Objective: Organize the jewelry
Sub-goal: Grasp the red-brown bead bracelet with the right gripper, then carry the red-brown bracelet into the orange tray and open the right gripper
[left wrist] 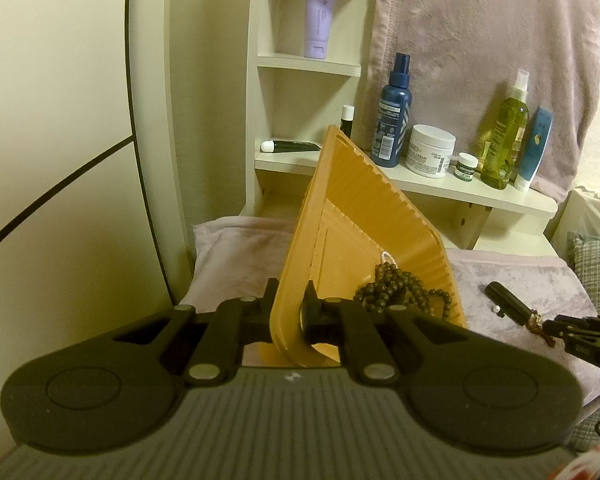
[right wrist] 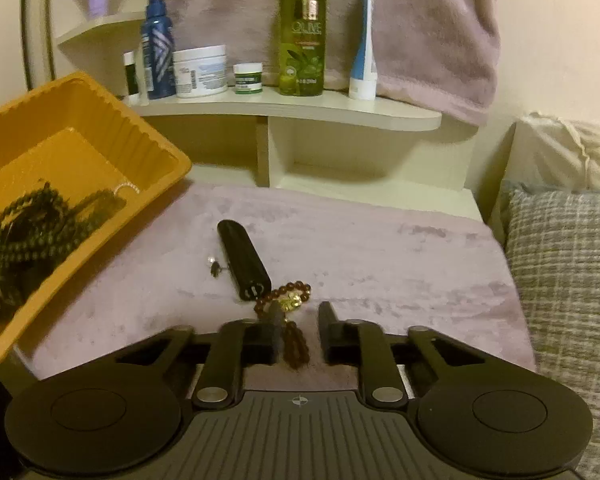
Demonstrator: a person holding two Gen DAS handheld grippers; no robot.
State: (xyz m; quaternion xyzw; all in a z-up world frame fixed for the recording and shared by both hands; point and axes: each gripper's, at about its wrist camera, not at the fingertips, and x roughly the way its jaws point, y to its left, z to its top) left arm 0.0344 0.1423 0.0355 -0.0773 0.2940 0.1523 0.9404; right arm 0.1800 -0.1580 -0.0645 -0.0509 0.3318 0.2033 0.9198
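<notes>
Right wrist view has my right gripper (right wrist: 301,320) low over the bracelet (right wrist: 290,300), jaws apart, one run of brown beads lying between them, nothing pinched yet. I reckon the clean way is to close on that strand near the gold charm, lift straight up so the loop clears the black tube (right wrist: 242,262) touching it at ten o'clock, then swing to the tray (right wrist: 156,148) at nine. A tiny earring (right wrist: 214,269) sits just beside the tube; I'd avoid sweeping it off the surface (right wrist: 380,248).

Over on the left wrist view, my left gripper (left wrist: 289,304) is clamped on the tray's rim, holding it tipped up. Inside, dark beads (left wrist: 400,286) are heaped in the low corner, with a small white loop (left wrist: 387,257) at their twelve o'clock. Tilted like that, it could spill if I jolt it.
</notes>
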